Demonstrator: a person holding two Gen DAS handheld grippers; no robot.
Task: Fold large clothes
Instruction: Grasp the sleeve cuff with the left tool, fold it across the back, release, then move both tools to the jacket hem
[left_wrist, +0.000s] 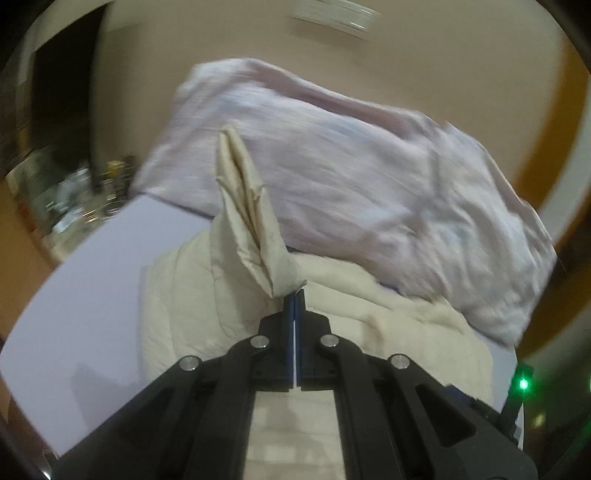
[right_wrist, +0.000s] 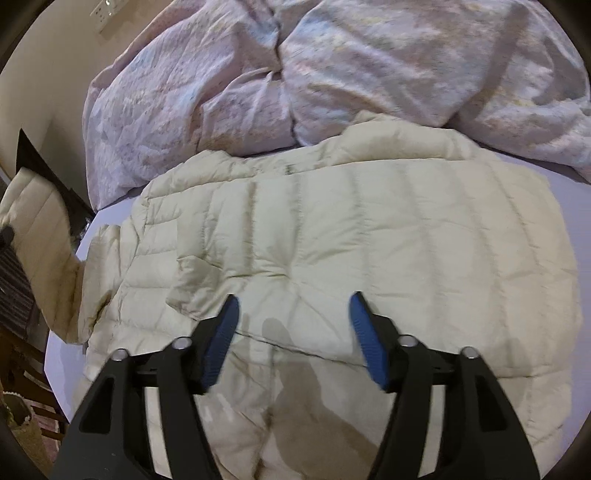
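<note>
Left gripper (left_wrist: 294, 295): blue pads pressed together, pinching a raised fold of the cream quilted puffer jacket (left_wrist: 251, 221).
Right gripper (right_wrist: 293, 306): blue pads spread wide, hovering above jacket (right_wrist: 369, 236), holding nothing.
Jacket position: spread flat on pale lilac bed sheet (right_wrist: 61, 369).
Beyond jacket: crumpled pink-lilac quilted duvet (right_wrist: 258, 85), touching the collar edge.
Writing: none legible.

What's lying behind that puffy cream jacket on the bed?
Behind the cream quilted puffer jacket lies a rumpled pale lilac duvet, bunched against the beige wall. The jacket's far edge covers a strip of the lilac bedsheet; nothing under the duvet shows.
</note>
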